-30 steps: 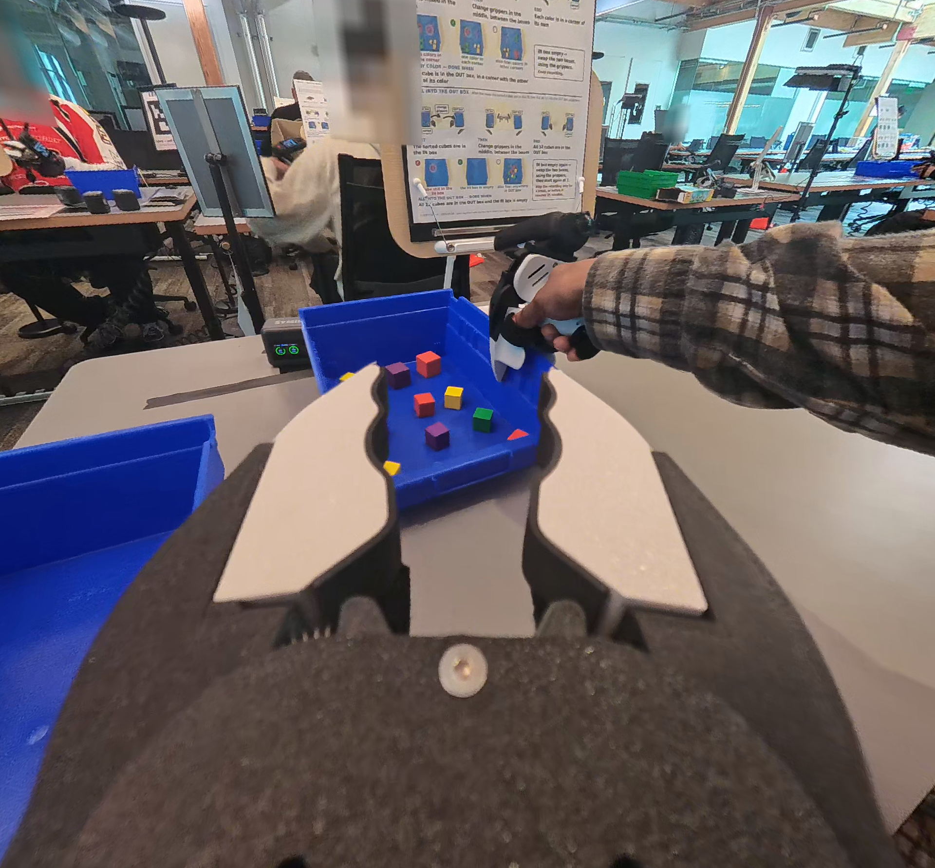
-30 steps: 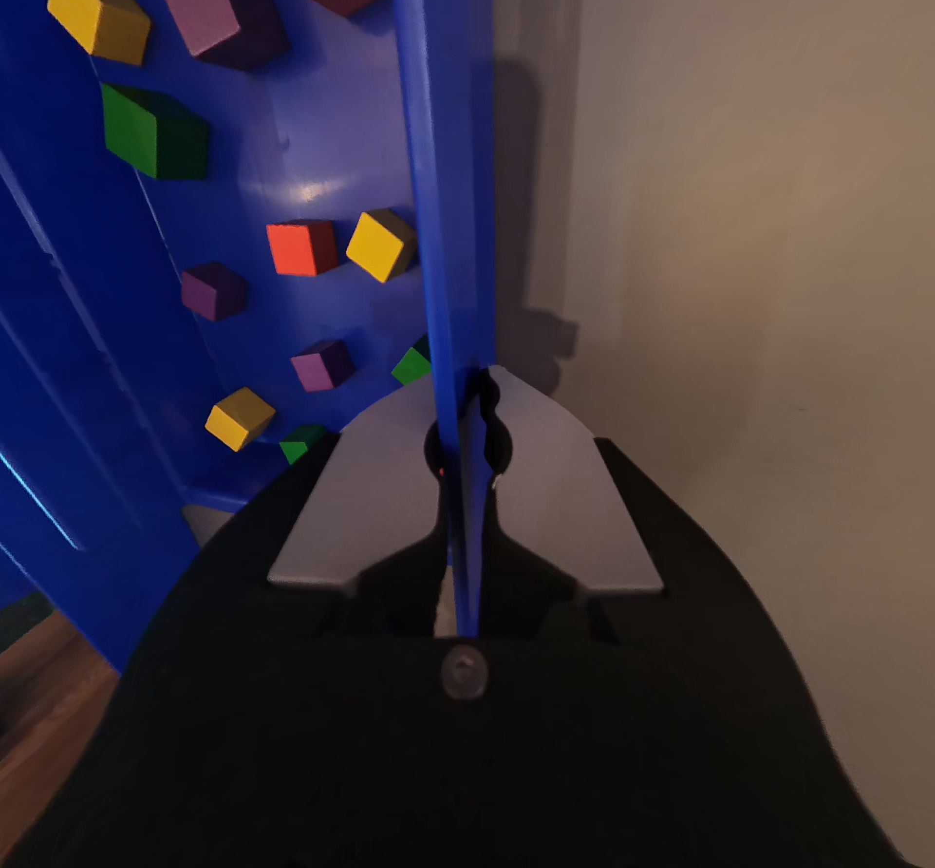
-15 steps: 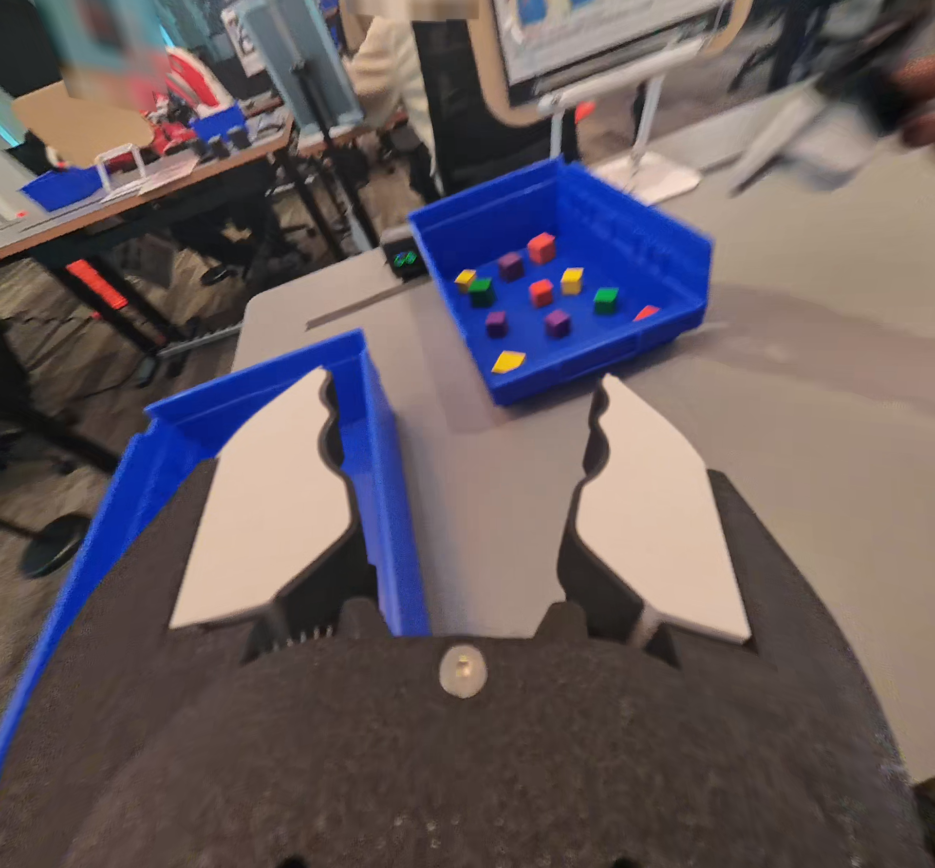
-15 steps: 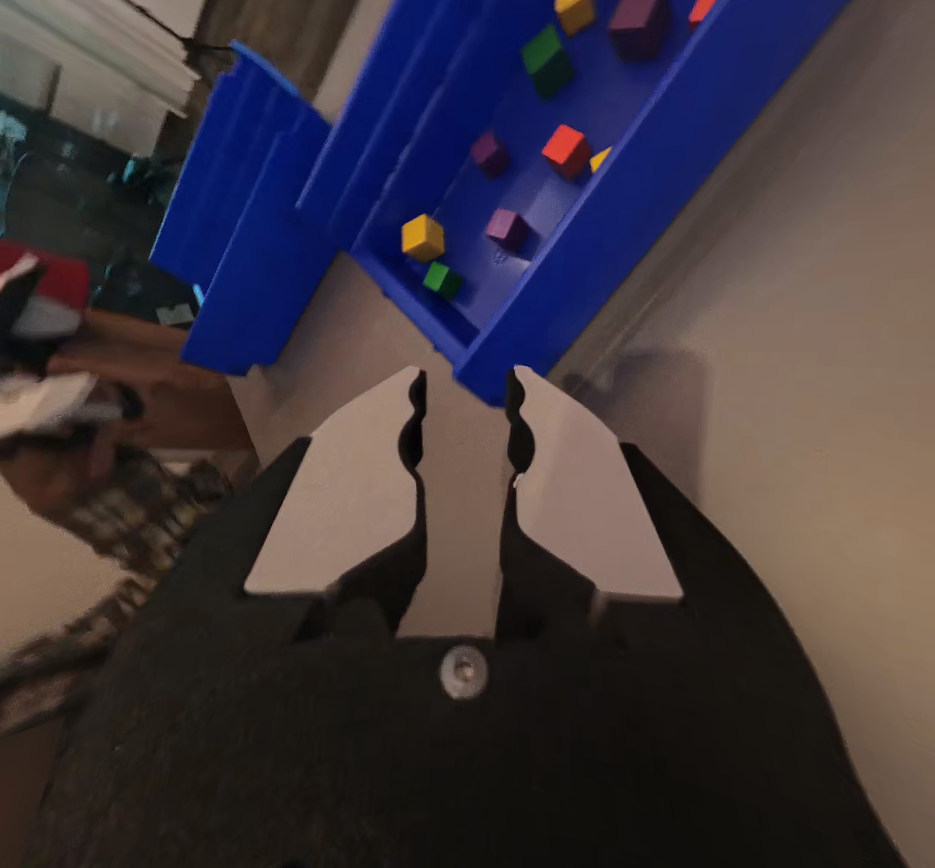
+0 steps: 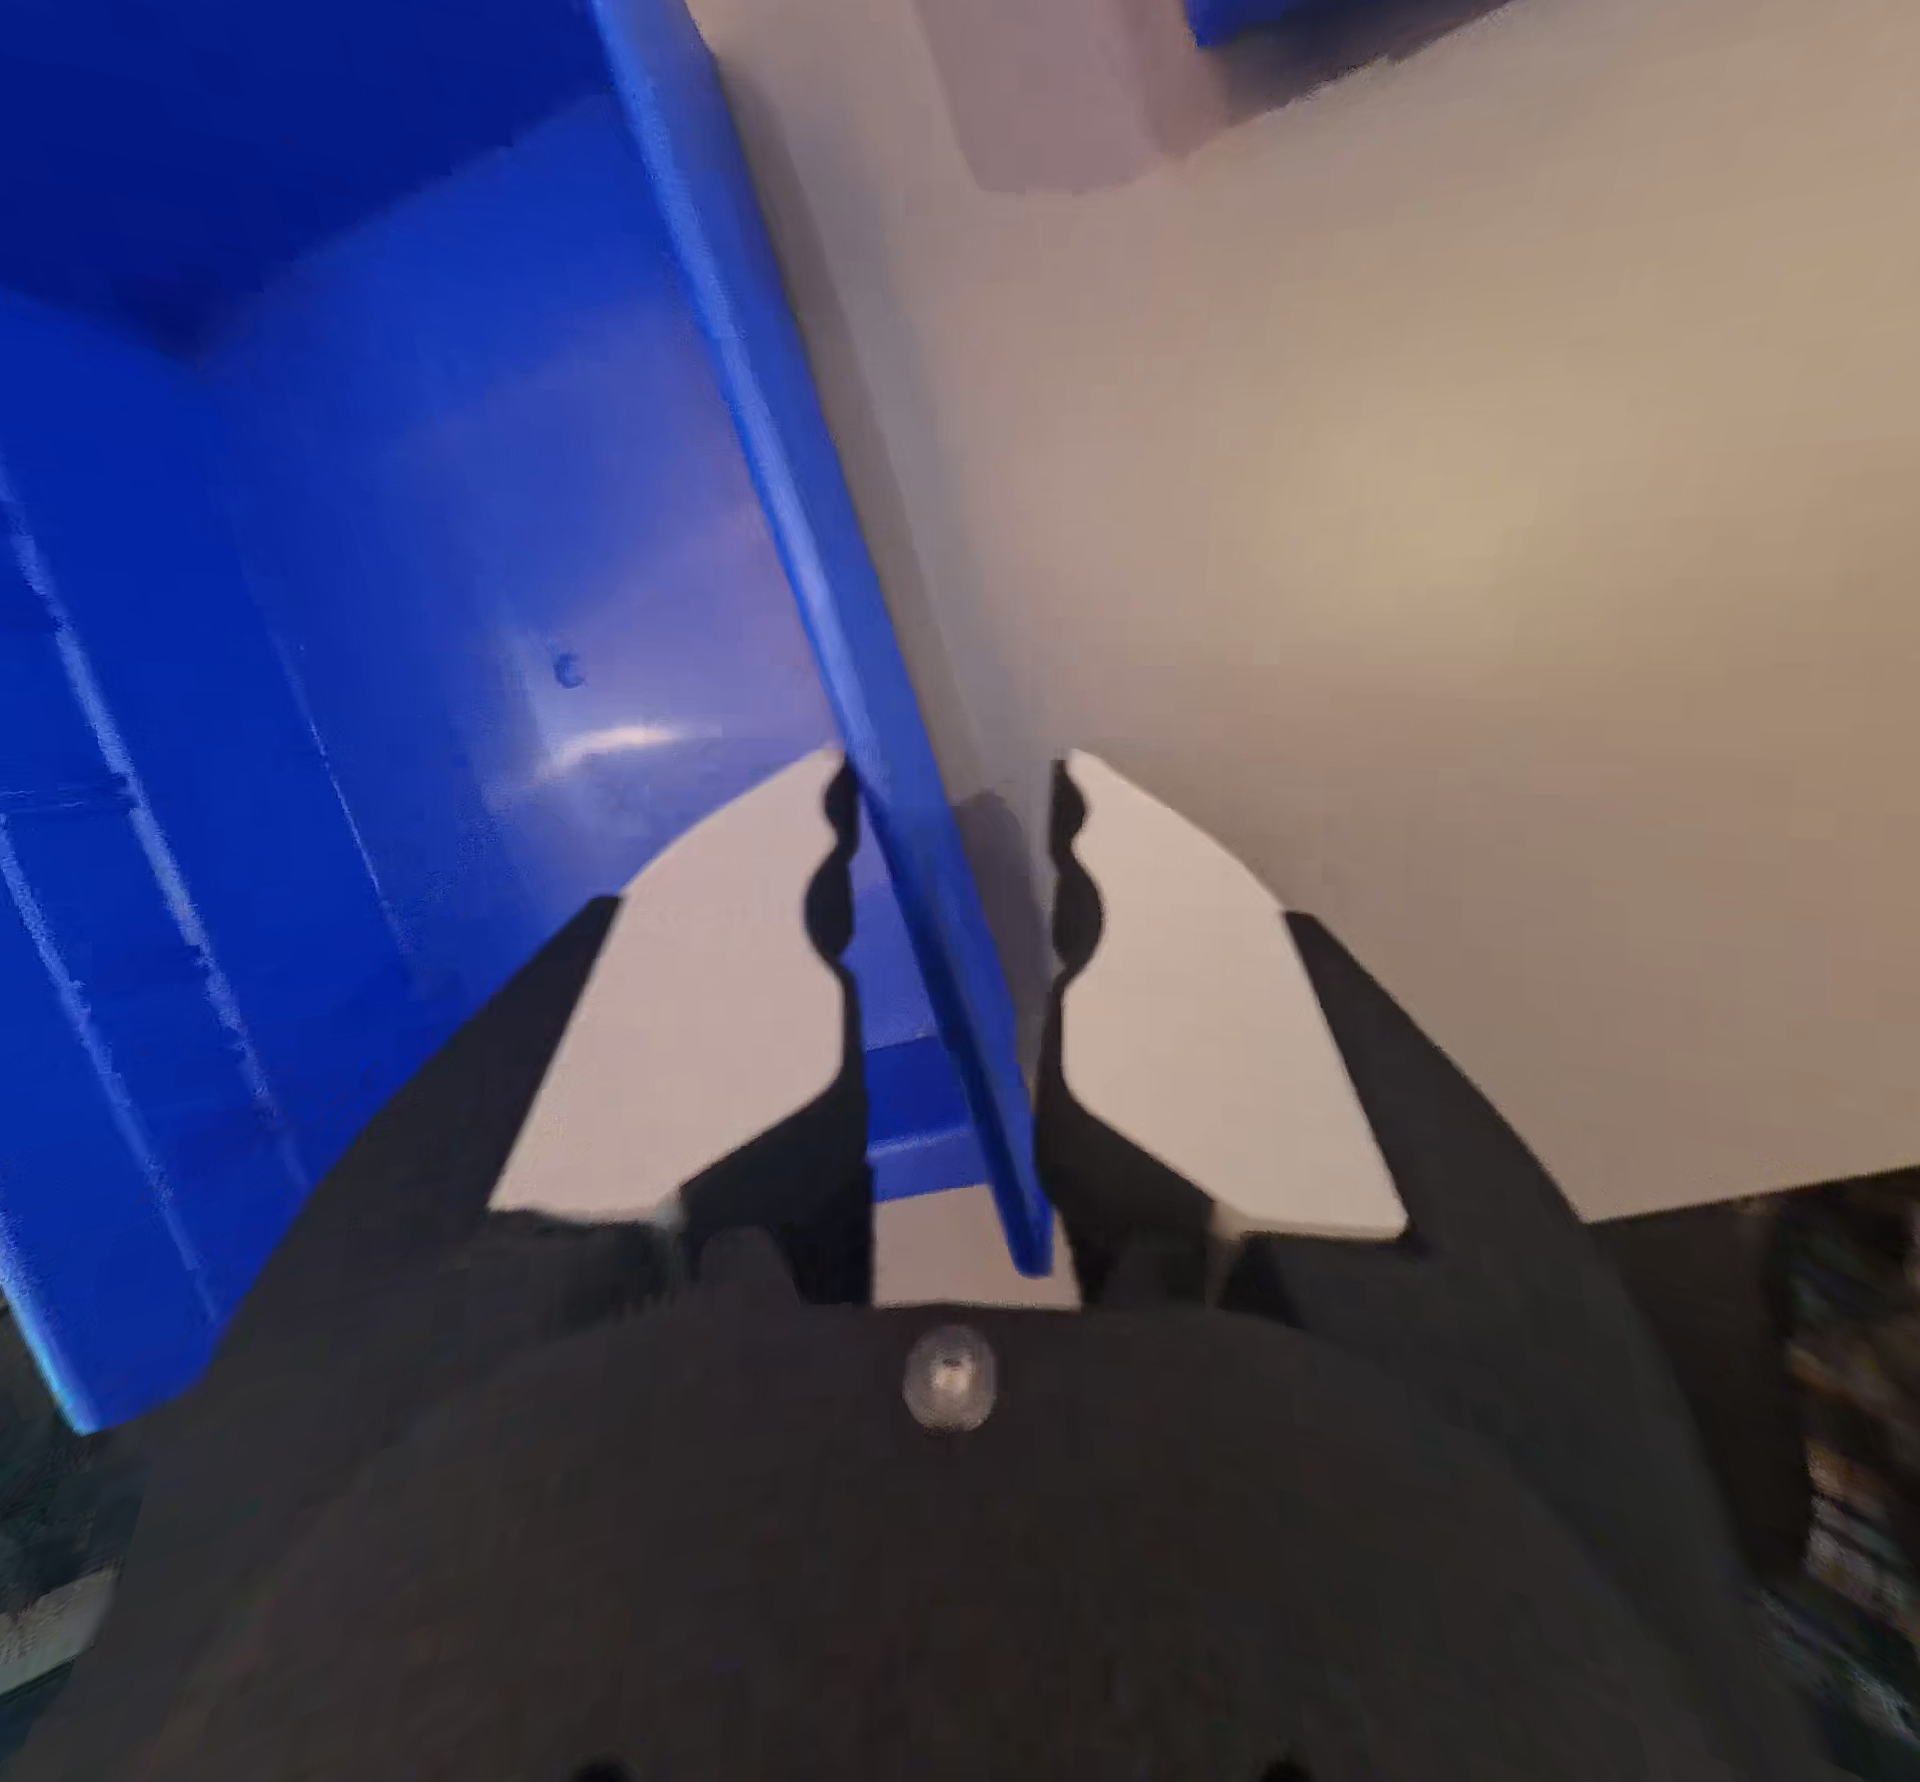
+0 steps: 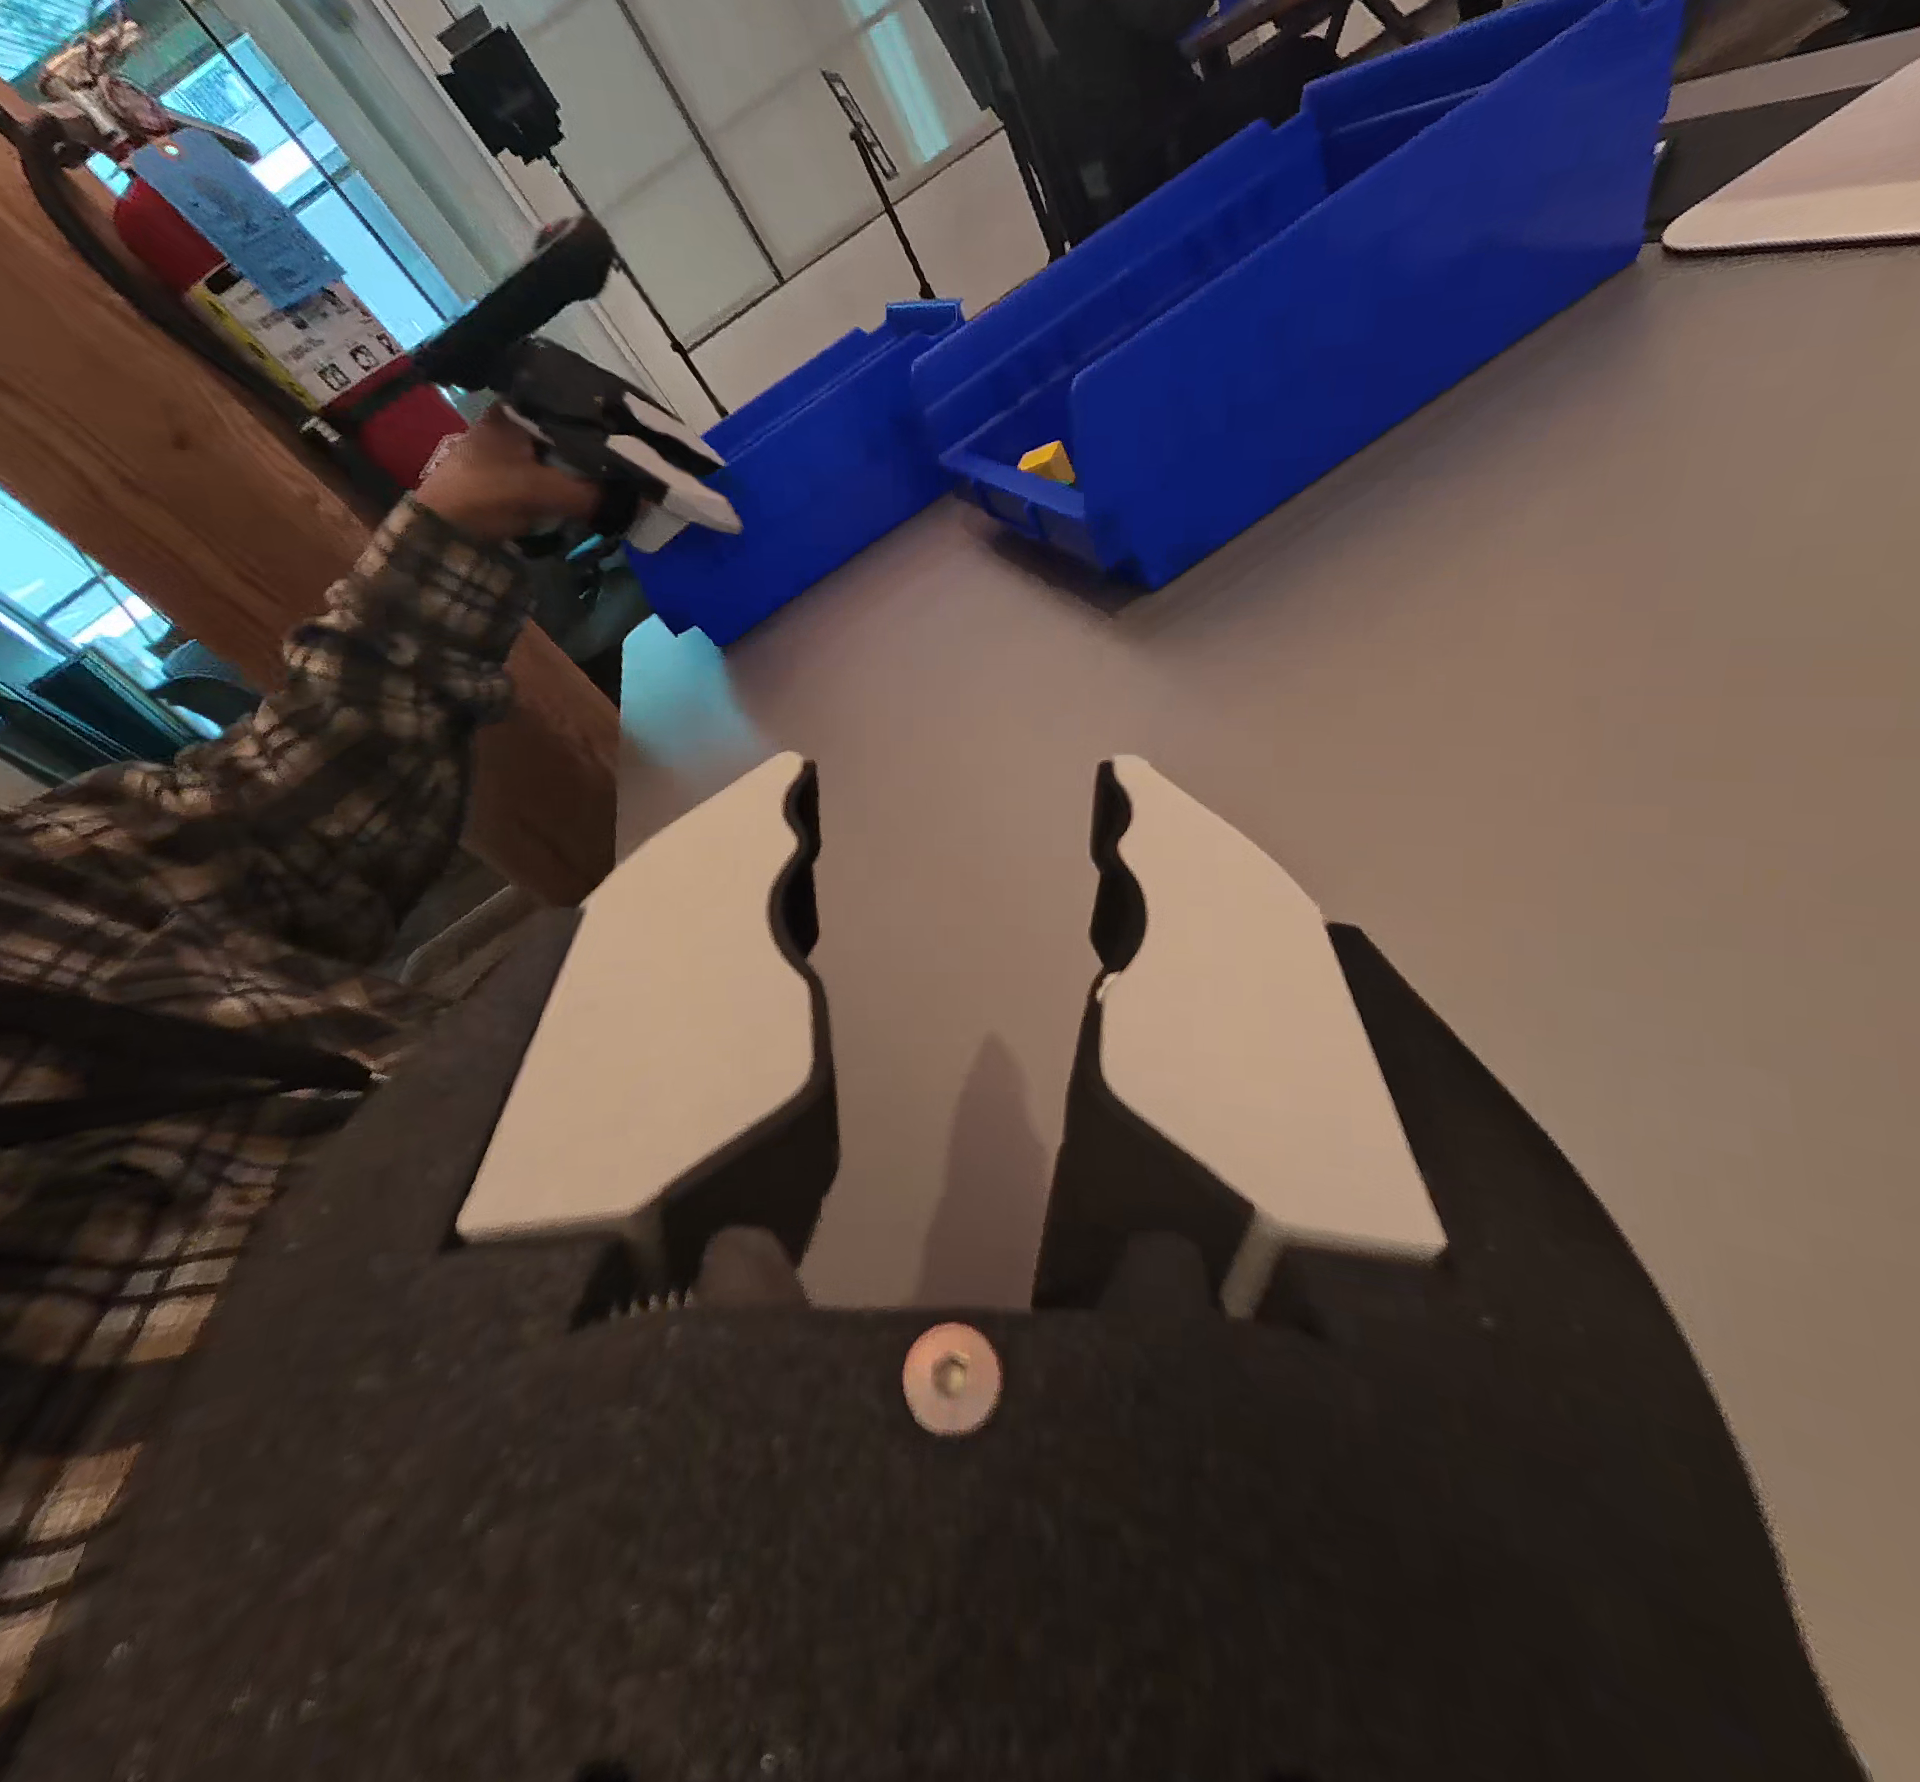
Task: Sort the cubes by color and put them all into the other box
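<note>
Your left gripper (image 5: 951, 776) straddles the empty blue box's (image 5: 416, 485) side wall, fingers apart, not clamped. Your right gripper (image 6: 954, 776) hangs open over the grey table (image 6: 1455, 693). Likely light, stiff, slick plastic; grip that thin wall squarely. Cubes sit in the far box (image 6: 1351, 298).

My left hand-held gripper (image 5: 951, 776): matt pale plastic finger plates, black body rough, foam-like; shiny metal screw (image 5: 948, 1398) at centre. Empty box (image 5: 436, 506): glossy blue plastic, smooth, light glare on floor. Tabletop (image 6: 1455, 693): smooth matt grey. My right hand-held gripper (image 6: 951, 776): same finish. Far box (image 6: 1351, 319): blue plastic, ribbed wall. My sleeve (image 6: 260, 797): plaid cloth, soft weave. Left post (image 6: 156, 485): grained wood.
</note>
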`<act>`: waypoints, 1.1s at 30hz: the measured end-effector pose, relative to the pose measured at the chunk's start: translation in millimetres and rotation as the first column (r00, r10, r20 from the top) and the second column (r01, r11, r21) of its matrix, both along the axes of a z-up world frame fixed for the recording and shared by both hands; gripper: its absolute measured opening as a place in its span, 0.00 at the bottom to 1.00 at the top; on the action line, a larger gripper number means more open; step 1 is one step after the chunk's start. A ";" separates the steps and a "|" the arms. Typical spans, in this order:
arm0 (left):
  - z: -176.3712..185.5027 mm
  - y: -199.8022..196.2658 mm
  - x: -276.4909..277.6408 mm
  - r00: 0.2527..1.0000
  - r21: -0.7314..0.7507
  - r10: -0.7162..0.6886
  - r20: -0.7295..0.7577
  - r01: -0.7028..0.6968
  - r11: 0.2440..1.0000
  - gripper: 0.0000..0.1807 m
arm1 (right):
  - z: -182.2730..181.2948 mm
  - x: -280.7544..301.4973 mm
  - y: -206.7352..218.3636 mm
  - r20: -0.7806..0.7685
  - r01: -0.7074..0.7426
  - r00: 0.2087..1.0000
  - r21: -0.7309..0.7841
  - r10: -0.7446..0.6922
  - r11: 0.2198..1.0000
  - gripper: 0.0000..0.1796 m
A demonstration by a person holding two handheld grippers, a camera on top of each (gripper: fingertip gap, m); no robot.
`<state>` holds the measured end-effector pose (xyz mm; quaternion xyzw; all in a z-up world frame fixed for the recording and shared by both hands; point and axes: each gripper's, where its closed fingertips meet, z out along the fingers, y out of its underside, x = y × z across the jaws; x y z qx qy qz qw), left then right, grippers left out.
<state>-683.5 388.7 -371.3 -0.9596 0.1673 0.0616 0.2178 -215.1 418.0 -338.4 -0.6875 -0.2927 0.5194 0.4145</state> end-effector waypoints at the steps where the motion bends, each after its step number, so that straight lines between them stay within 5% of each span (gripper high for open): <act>1: -1.6 1.5 -3.9 1.000 -0.020 0.000 -0.012 0.000 1.000 0.12 | -0.3 4.3 -3.3 0.006 0.004 1.000 0.009 -0.004 1.000 0.27; 7: -4.1 -8.5 -29.9 0.990 -0.126 -0.070 -0.124 0.054 0.991 0.04 | 2.1 19.1 -22.9 0.014 -0.022 1.000 0.044 0.021 0.999 0.20; 16: -3.4 -90.1 -80.1 0.934 -0.295 -0.342 -0.106 0.299 0.908 0.02 | 1.1 32.3 -37.3 -0.054 -0.035 0.998 -0.002 0.035 0.999 0.15; 23: -2.9 -137.8 -84.5 0.713 -0.429 -0.691 -0.120 0.590 0.684 0.02 | 6.4 26.6 -44.4 -0.057 -0.048 0.997 -0.011 0.047 0.999 0.15; 33: -2.5 -169.5 -46.6 0.457 -0.482 -0.883 -0.110 0.752 0.449 0.02 | 19.8 17.1 -52.9 -0.046 -0.068 0.997 -0.005 0.067 0.998 0.15</act>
